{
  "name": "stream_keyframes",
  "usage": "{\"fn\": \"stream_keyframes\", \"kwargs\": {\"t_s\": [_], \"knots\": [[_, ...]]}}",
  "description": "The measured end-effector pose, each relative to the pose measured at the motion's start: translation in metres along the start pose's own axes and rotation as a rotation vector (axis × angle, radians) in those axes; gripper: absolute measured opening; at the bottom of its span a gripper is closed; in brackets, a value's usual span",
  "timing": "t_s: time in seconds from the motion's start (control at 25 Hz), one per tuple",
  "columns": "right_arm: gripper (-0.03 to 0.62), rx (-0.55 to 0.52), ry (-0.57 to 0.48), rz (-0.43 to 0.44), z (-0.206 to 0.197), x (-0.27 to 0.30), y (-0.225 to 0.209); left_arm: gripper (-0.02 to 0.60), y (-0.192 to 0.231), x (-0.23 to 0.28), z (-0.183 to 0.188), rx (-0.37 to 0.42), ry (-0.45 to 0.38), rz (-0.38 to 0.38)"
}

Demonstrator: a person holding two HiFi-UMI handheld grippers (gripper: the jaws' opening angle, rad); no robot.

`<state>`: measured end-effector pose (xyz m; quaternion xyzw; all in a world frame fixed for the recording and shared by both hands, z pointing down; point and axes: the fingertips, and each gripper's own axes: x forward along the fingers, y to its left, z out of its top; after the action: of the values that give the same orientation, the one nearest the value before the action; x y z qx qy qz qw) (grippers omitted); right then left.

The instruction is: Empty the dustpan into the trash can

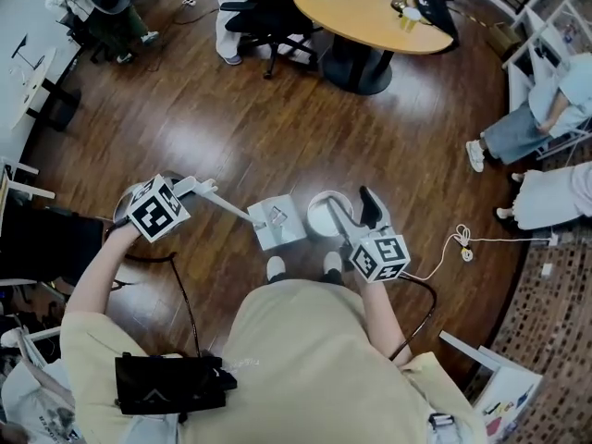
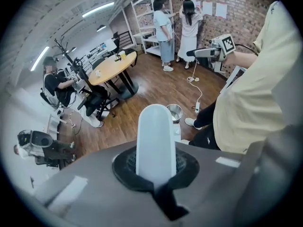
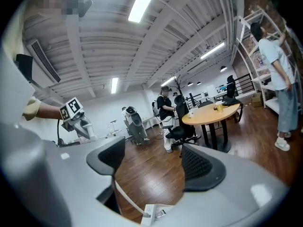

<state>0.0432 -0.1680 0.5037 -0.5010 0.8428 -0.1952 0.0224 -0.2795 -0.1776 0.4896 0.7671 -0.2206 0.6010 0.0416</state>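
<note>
A white dustpan [image 1: 277, 222] hangs above the wood floor on a long white handle [image 1: 231, 207]. My left gripper [image 1: 207, 191] is shut on the top of that handle [image 2: 155, 141], pointing steeply down. The pan [image 2: 177, 132] sits just beside a round metal trash can [image 1: 324, 213], which in the left gripper view stands on the floor beyond the handle tip [image 2: 174, 111]. My right gripper [image 1: 354, 207] is open with nothing between its jaws, held over the can's right edge. In the right gripper view the gripper [image 3: 156, 162] looks across the room, with the dustpan [image 3: 156, 213] low between its pads.
A round wooden table [image 1: 370, 12] and a black office chair [image 1: 264, 17] stand behind. A white cable with a plug [image 1: 462, 243] lies on the floor at right. People sit at the right edge [image 1: 532, 128]. My own shoes [image 1: 276, 266] are just behind the pan.
</note>
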Motion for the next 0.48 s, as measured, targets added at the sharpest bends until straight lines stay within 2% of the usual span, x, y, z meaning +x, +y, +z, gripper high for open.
{"fn": "stream_keyframes", "kwargs": {"t_s": [0.28,0.48], "knots": [[0.367,0.007,-0.018,-0.009,0.006,-0.002,-0.010,-0.006,0.011,-0.046,0.029,0.089,0.033,0.035],[0.367,0.019,-0.055,-0.014,0.015,-0.007,-0.008,-0.006,0.019,-0.055,0.040,0.139,0.035,0.043]]}}
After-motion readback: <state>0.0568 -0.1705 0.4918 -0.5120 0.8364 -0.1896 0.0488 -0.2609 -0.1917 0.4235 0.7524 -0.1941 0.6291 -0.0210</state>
